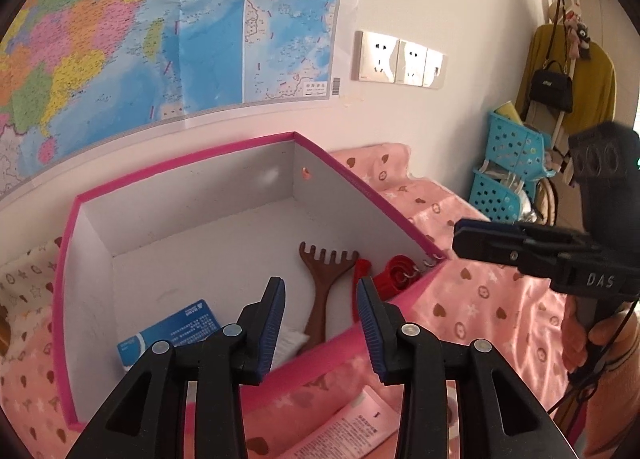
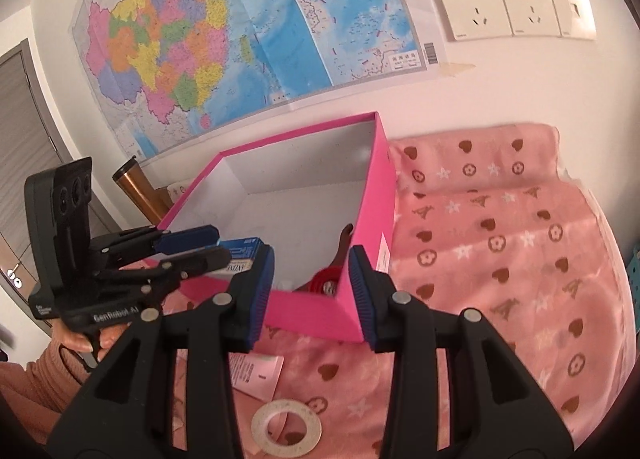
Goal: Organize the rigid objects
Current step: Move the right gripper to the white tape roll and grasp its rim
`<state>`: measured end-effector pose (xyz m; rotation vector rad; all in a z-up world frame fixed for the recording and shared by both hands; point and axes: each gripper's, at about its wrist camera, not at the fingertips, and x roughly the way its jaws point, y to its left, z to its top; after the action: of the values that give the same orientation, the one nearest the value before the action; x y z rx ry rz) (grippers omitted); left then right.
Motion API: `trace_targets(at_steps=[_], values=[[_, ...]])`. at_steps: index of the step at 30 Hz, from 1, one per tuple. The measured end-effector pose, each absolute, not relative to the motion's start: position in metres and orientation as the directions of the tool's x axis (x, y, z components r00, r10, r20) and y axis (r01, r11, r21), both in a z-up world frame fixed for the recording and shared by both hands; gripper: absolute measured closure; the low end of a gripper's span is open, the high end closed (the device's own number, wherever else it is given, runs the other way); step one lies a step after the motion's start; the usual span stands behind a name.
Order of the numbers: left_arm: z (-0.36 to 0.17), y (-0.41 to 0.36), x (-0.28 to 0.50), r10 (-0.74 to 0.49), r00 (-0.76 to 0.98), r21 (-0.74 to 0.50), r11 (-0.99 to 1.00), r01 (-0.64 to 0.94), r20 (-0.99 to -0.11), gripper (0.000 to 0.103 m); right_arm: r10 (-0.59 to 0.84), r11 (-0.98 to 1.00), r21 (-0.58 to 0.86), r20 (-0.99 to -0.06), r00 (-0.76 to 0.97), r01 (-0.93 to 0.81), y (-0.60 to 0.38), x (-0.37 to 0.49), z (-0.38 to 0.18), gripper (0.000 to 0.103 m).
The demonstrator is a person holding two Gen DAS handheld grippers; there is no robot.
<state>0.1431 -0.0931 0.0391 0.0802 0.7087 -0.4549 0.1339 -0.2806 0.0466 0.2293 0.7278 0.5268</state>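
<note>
Both grippers, left (image 1: 320, 323) and right (image 2: 310, 295), empty with fingers apart above the pink box (image 2: 316, 315); tape ring (image 2: 286, 426) flat on the bed before it, probably light, stiff, best pinched across its band.

We see a surface covered by a pink cloth (image 2: 500, 227) printed with brown hearts, flowers, stars and towers; we can't tell what is under it. On the cloth sits an open pink box (image 2: 312, 311) with white inner walls, its far side near the wall. In front of the box lies a pale pink packet (image 1: 344, 431) with printed text, flat on the cloth. Nearer us lies a white tape ring (image 2: 286, 425), flat, just beside that packet. At the left edge we see a cream patterned cloth (image 1: 24, 279) next to the box.
</note>
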Motion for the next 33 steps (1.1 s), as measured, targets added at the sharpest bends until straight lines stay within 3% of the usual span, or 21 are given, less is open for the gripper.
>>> trace_targets(at_steps=[6, 17, 33], values=[[0.041, -0.09, 0.118, -0.41, 0.661, -0.101, 0.886, 0.453, -0.629, 0.058, 0.564, 0.826, 0.387, -0.59, 0.578, -0.41, -0.282, 0.111, 0.035, 0.062], [0.017, -0.087, 0.075, -0.454, 0.599, -0.17, 0.867, 0.469, -0.66, 0.051, 0.528, 0.834, 0.345, -0.727, 0.439, -0.431, -0.265, 0.079, -0.022, 0.062], [-0.027, -0.107, 0.052, -0.517, 0.467, -0.285, 0.829, 0.481, -0.717, 0.05, 0.473, 0.856, 0.3, -0.783, 0.404, -0.421, -0.258, 0.068, -0.043, 0.062]])
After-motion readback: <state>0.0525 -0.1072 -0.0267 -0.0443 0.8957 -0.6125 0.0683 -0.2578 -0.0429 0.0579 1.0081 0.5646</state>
